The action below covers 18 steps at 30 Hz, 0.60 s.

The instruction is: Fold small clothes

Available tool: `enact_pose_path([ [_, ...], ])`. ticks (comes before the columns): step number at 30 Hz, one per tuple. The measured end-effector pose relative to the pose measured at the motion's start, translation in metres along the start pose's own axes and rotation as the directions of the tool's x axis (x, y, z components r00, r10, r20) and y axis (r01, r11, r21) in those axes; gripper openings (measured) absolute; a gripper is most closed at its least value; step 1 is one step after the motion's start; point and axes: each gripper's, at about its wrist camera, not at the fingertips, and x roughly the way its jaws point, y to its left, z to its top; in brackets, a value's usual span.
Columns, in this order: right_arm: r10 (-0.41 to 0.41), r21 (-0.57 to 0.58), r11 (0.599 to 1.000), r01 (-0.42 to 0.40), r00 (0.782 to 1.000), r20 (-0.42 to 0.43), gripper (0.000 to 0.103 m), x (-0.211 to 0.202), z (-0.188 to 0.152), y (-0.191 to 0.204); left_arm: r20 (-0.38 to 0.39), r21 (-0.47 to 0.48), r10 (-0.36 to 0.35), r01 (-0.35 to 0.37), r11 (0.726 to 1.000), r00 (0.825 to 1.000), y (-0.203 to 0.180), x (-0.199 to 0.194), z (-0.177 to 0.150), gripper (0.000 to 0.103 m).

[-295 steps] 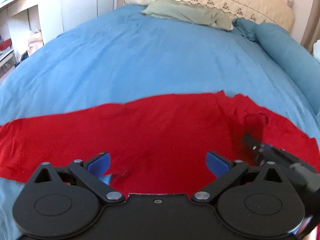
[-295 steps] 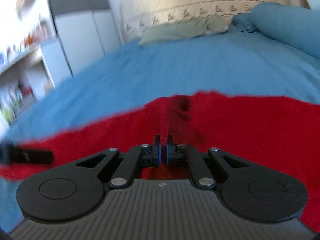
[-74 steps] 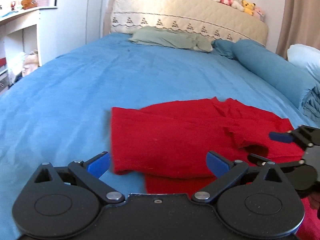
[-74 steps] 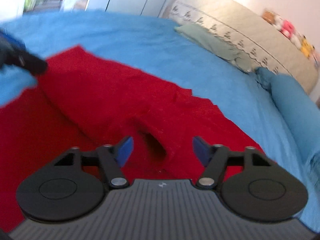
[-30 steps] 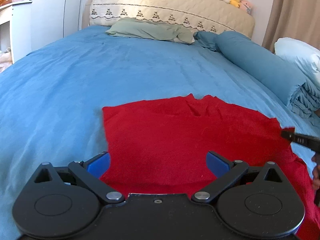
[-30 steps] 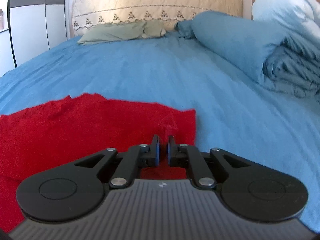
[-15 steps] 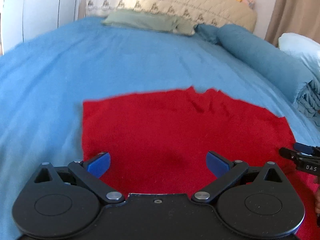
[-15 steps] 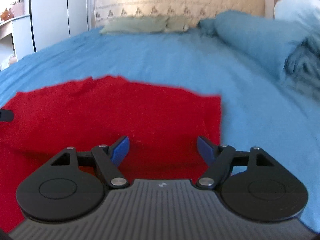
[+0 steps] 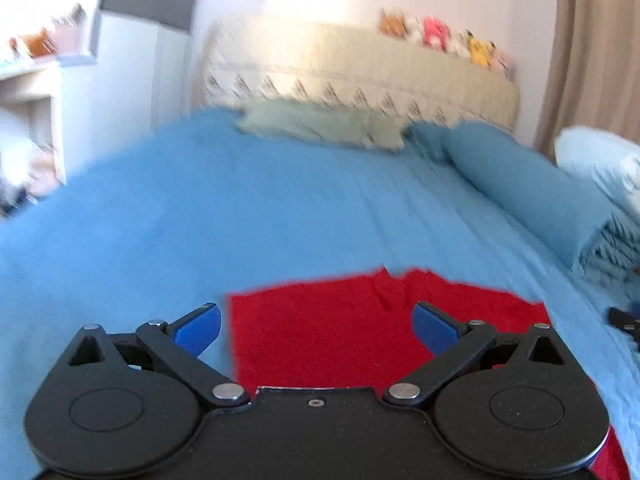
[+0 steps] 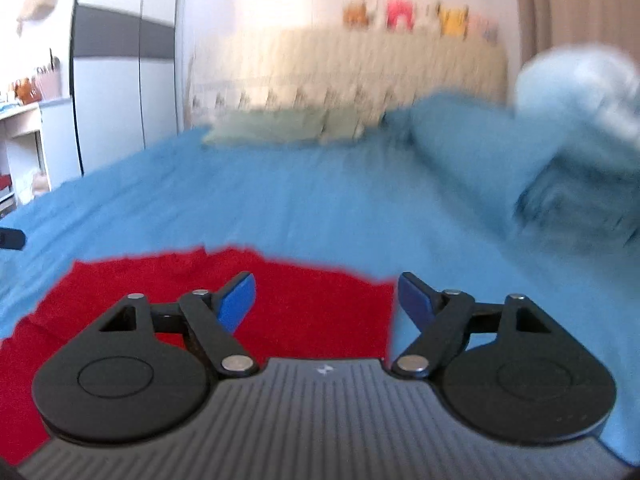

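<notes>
Since the red garment lies folded into a flat rectangle on the blue bed, with the left gripper spread empty and the right gripper having just opened off it, little folding seems left

The folded garment lies on the bed; pillow far behind, bolster right.

Both grippers' jaws wide apart, empty
</notes>
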Motion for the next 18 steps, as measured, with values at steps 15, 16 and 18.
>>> enact_pose_path([
  [15,-0.001,-0.004,1.0,0.001,0.998,-0.068,0.103,-0.223,0.001,-0.016,-0.095,0.044,0.105,-0.101,0.994,0.99,-0.013,-0.193,-0.076,0.103],
  [16,0.004,-0.01,1.0,-0.005,0.996,-0.094,0.103,-0.231,-0.01,-0.017,-0.123,0.016,0.088,-0.087,0.996,0.989,-0.011,-0.196,-0.086,0.103],
  [18,-0.011,-0.02,1.0,0.009,0.99,-0.142,0.103,-0.245,-0.034,-0.019,-0.166,-0.033,0.043,-0.05,0.998,0.985,-0.004,-0.203,-0.104,0.103],
])
